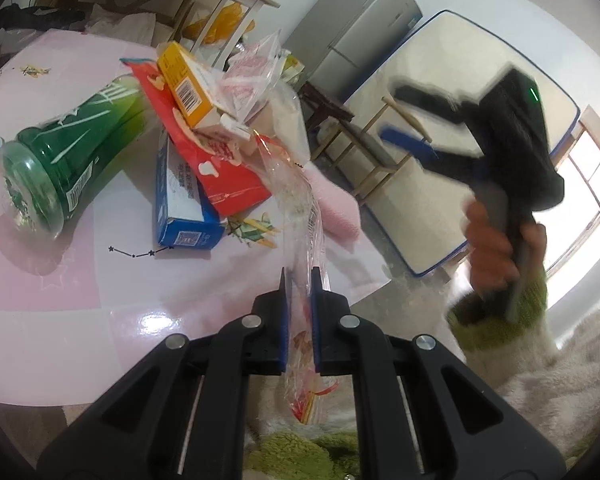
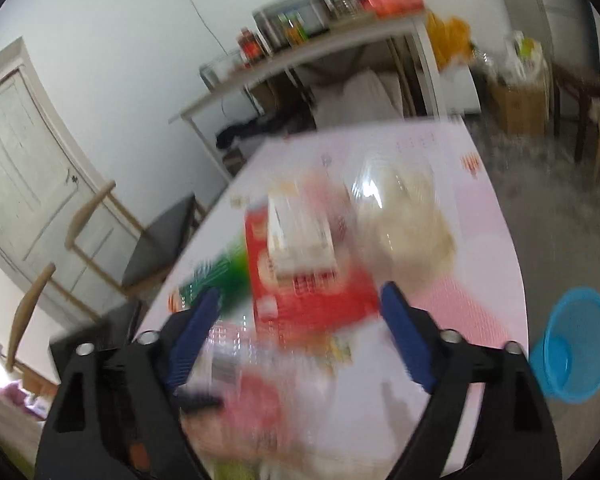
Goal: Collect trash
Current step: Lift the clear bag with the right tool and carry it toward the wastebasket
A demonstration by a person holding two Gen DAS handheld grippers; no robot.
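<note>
A heap of trash lies on the pink table (image 1: 60, 280): a green bottle (image 1: 68, 152) on its side, a red box (image 1: 220, 168), a blue box (image 1: 180, 208), a yellow box (image 1: 184, 84) and clear bags (image 1: 256, 68). My left gripper (image 1: 301, 280) is shut on a long clear plastic wrapper (image 1: 296, 216) that trails from the heap toward me. My right gripper (image 1: 394, 114), blurred, hangs high at the right, held by a hand. It stands open above the heap (image 2: 300, 292) with nothing between its fingers. The red box (image 2: 308, 292) and green bottle (image 2: 220, 276) show blurred below it.
A blue plastic basin (image 2: 576, 344) stands on the floor right of the table. A pink cloth (image 1: 336, 208) lies at the table edge. Wooden chairs (image 2: 100, 248) flank the left side. A fridge (image 1: 364, 28) and a leaning board (image 1: 460, 140) stand behind.
</note>
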